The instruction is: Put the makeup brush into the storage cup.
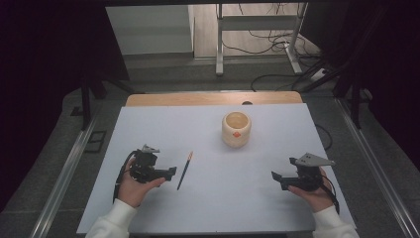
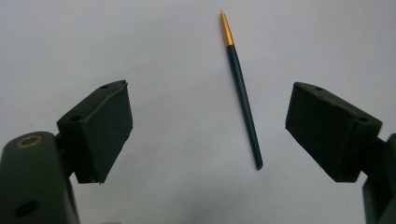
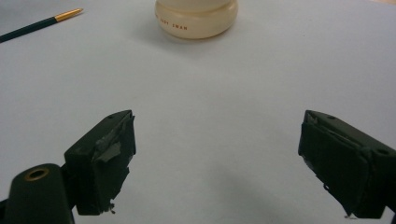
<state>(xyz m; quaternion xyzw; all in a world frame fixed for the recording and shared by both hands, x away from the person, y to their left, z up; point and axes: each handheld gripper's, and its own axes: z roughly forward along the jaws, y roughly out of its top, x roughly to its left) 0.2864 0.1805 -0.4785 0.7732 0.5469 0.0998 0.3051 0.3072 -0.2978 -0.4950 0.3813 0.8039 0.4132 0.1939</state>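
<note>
Best to slide the wide-open, empty left gripper [image 1: 170,172] straight over that dark pen [image 1: 184,170] lying flat just beside it, square up across the barrel, pinch near mid-length, leaving the equally open, empty right gripper [image 1: 276,178] parked.

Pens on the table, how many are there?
1. The pen lies flat on the table, just right of the left hand-held gripper, nearer than the cup.
</note>
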